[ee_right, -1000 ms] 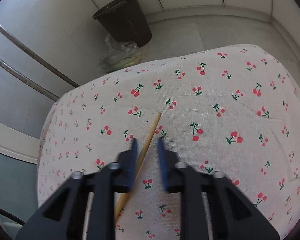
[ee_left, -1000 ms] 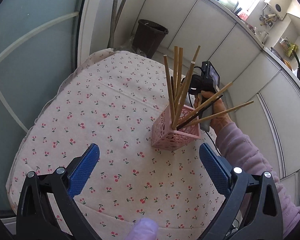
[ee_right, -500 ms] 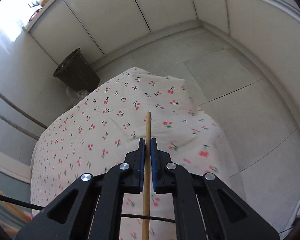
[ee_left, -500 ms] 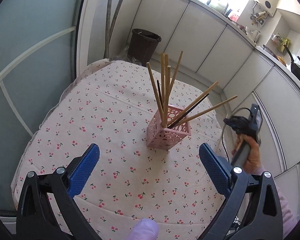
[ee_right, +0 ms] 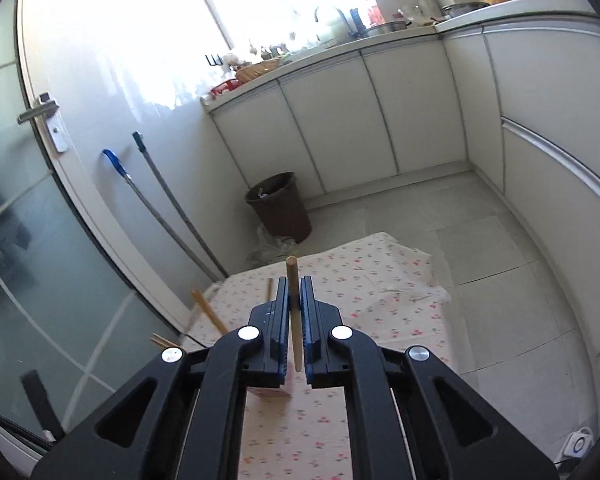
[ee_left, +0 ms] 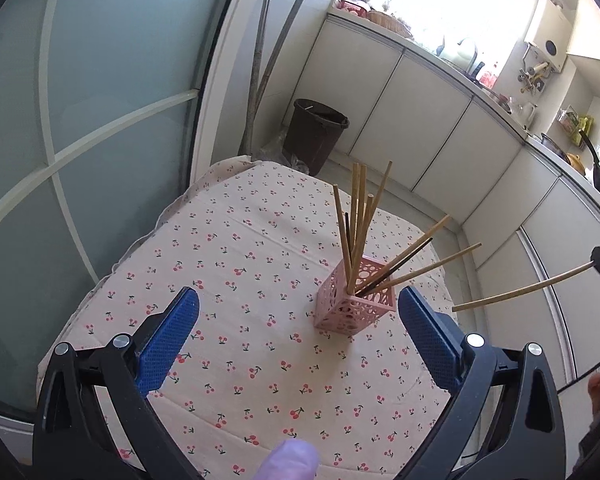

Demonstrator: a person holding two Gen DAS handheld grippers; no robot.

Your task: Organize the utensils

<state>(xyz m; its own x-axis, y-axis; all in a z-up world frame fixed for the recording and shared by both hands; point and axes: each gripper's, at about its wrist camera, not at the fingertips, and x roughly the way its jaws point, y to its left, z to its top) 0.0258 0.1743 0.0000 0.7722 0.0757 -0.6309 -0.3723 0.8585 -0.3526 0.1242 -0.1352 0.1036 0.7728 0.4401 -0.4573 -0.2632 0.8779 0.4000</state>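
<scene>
A pink perforated holder (ee_left: 354,300) stands on the cherry-print tablecloth (ee_left: 240,272) with several wooden chopsticks and a dark one leaning in it. My left gripper (ee_left: 298,338) is open and empty, held above the cloth in front of the holder. My right gripper (ee_right: 294,312) is shut on a single wooden chopstick (ee_right: 293,300), held high above the table. That chopstick also shows in the left wrist view (ee_left: 520,288), in the air to the right of the holder. In the right wrist view a pink corner of the holder (ee_right: 270,392) shows below the fingers.
A dark waste bin (ee_left: 316,136) stands on the floor beyond the table, with mop handles (ee_left: 260,72) against the wall. White cabinets (ee_left: 440,120) run along the back and right. A glass door (ee_left: 80,120) is on the left.
My right gripper closed on the chopstick lying on the cloth, lifted it off the table and raised it high to the right of the holder. The left gripper rose and drew back a little, still open.
</scene>
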